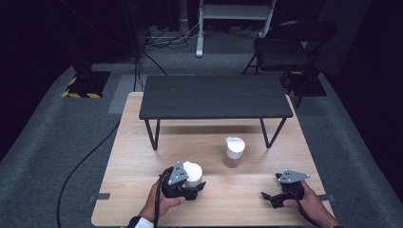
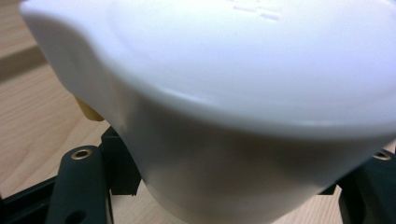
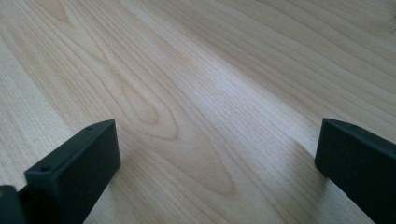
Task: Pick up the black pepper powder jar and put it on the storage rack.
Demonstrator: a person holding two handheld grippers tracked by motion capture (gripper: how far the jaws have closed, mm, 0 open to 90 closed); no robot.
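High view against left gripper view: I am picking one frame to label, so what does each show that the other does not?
High view alone: a second white-lidded jar standing apart, the black bench, a folding chair, and the right gripper, jaws open on nothing. Left gripper view alone: raised lettering on the lid and something yellow behind the jar's edge. Both: the white-lidded jar gripped by the left gripper, on the wooden table.
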